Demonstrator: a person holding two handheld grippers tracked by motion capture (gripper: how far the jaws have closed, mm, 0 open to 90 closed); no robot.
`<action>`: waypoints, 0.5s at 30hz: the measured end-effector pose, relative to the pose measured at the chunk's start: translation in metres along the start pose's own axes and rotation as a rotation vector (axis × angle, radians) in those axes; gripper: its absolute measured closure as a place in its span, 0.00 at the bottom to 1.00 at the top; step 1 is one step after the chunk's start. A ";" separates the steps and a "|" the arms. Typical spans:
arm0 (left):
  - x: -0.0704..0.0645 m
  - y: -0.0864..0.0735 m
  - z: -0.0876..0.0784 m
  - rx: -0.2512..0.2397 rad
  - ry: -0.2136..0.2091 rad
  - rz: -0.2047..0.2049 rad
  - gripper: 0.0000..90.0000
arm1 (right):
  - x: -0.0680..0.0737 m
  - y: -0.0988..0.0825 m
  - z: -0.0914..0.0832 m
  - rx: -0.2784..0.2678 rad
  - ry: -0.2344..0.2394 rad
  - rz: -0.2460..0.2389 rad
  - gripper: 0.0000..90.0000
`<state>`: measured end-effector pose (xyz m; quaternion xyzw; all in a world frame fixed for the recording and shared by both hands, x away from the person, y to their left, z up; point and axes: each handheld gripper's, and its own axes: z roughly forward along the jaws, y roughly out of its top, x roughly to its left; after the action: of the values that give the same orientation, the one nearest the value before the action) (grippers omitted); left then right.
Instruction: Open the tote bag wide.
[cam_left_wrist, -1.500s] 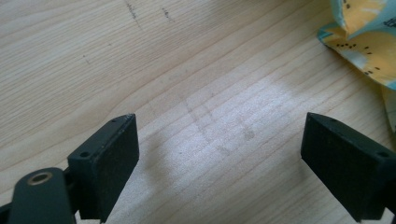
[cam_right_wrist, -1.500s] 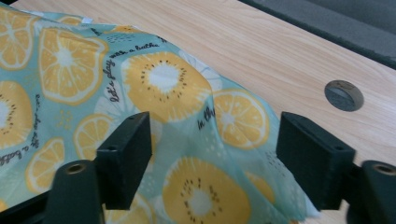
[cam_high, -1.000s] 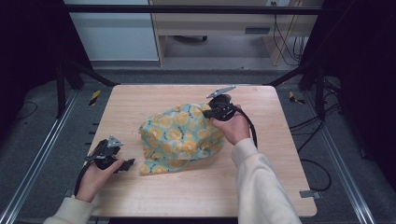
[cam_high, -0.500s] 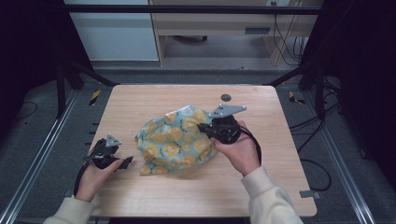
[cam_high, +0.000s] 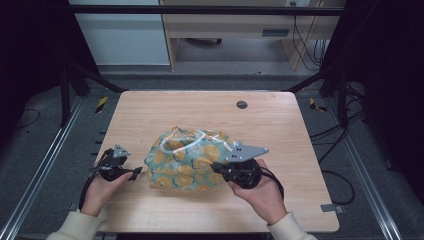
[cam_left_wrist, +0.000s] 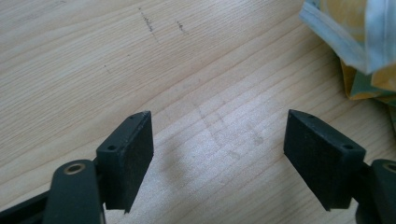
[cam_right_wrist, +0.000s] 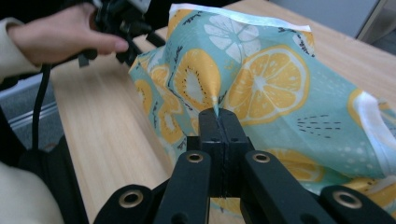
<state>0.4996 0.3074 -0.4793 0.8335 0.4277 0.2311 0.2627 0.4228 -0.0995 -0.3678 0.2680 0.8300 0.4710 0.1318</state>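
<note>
At a wooden table (cam_high: 150, 112), the left gripper (cam_high: 134, 173) rests low at the near left, just short of the fruit-print cloth (cam_high: 187, 162); its jaws stand well apart with only bare tabletop between them, and they have just been closing a little on nothing. The cloth lies bunched at the middle of the table, nearer the person's edge, its white-trimmed hem (cam_left_wrist: 336, 39) near that gripper's right-hand pad (cam_left_wrist: 317, 158) but not touching it. On the cloth's right side the right gripper (cam_high: 216, 168) is clamped tight on a thin pinch of the fabric (cam_right_wrist: 215, 109), which tents up from the jaws.

The risks, by the look of it: that narrow pinch could slip out under a hard pull (the weave is gathered to a point there), leaving the cloth to slump back into a heap. If the left jaws finish closing where they are, they would likely bite air or scrape wood rather than catch the hem. A one-sided tug may also drag the bundle sideways instead of spreading it.
</note>
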 end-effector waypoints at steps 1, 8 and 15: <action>0.000 0.000 0.000 -0.001 -0.001 0.000 0.28 | 0.002 -0.003 0.001 0.005 0.004 0.000 1.00; -0.001 0.001 -0.001 -0.004 -0.003 0.004 0.32 | 0.004 -0.030 0.008 0.036 0.025 0.042 1.00; -0.001 0.001 -0.002 -0.002 -0.008 0.005 0.34 | 0.002 -0.051 0.018 0.072 0.029 0.076 1.00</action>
<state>0.4986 0.3069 -0.4777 0.8352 0.4244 0.2288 0.2645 0.4133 -0.1067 -0.4206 0.2970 0.8374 0.4495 0.0918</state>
